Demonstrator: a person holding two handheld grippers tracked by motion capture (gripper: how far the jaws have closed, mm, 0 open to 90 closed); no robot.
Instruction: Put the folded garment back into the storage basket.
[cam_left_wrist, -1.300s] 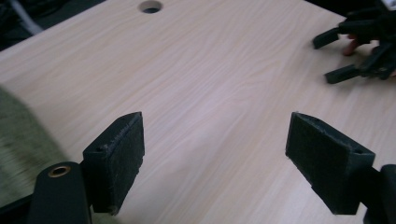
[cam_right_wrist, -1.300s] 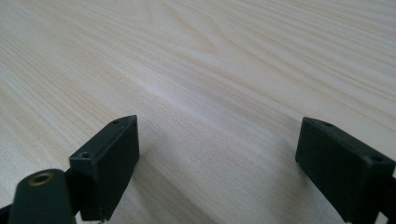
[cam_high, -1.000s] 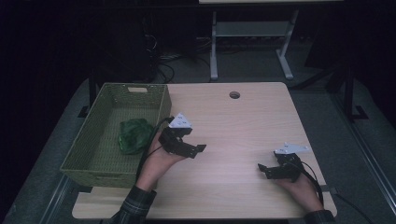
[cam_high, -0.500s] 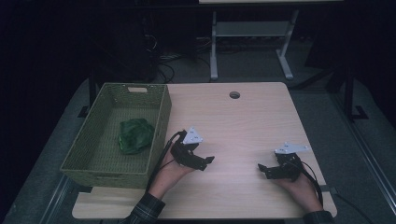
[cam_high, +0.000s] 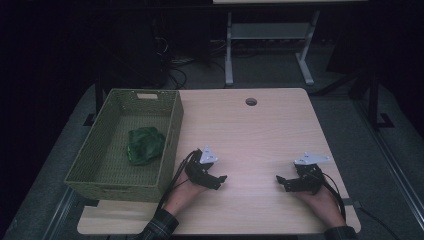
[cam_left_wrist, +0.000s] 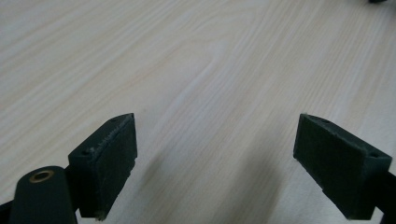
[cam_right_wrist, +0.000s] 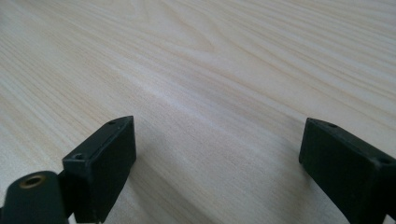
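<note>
A crumpled green thing (cam_high: 144, 145) lies inside the olive woven basket (cam_high: 173, 131) at the table's left. My left gripper (cam_high: 219, 181) rests low on the wooden table (cam_high: 250, 135) just right of the basket's near corner. Its jaws have just been opening; they stand wide apart over bare wood in the left gripper view (cam_left_wrist: 215, 158), with nothing between them. My right gripper (cam_high: 281, 183) sits near the front right of the table, pointing left. It is open too, with only wood grain between its pads (cam_right_wrist: 217, 163).
A round cable hole (cam_high: 251, 101) is at the table's far edge. Cables trail from both grippers toward the person. Behind the table stand a white metal frame (cam_high: 270, 35) and dark floor.
My left gripper has come down and toward the near edge, away from the basket's side, and now lies low on the table. The right gripper has kept still.
</note>
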